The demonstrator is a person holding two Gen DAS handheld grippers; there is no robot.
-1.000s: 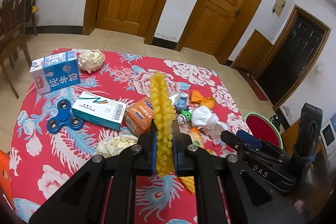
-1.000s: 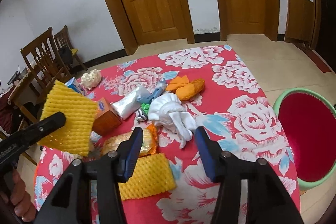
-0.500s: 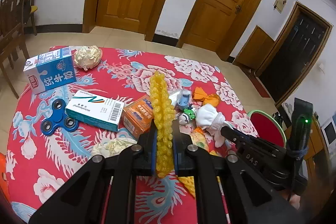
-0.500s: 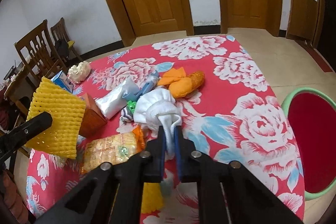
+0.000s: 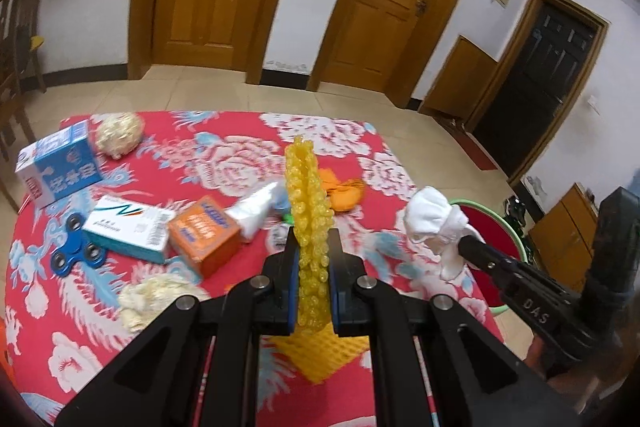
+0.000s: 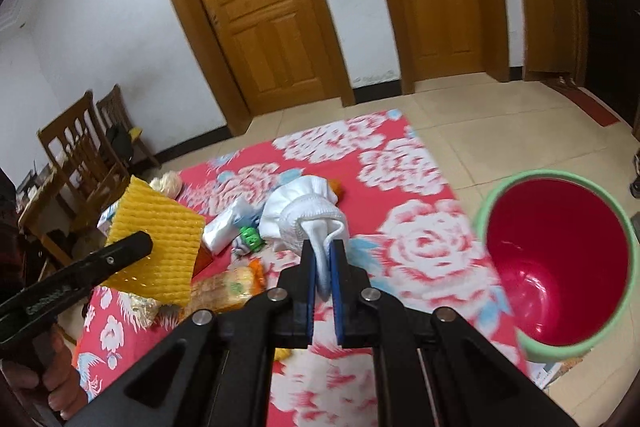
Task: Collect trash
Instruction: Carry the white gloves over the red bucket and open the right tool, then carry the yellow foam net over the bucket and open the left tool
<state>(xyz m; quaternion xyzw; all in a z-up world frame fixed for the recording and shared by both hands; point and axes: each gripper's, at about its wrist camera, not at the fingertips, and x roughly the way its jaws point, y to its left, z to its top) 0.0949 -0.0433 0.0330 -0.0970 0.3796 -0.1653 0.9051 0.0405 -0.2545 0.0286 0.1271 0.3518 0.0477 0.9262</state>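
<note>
Left gripper: pinching yellow foam net, edge up.
Right gripper: clamping white cloth, lifted off worktop.
Bin: standing at 3 o'clock, mouth open.
Advice: carrying both over the rim before releasing; cloth tail is dangling, could snag.

right gripper side: "DAS"
blue carton: writing too blurred to read
orange box: blurred too

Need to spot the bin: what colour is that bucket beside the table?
Red inside with a pale green rim; the bucket shows best in the right wrist view.
</note>
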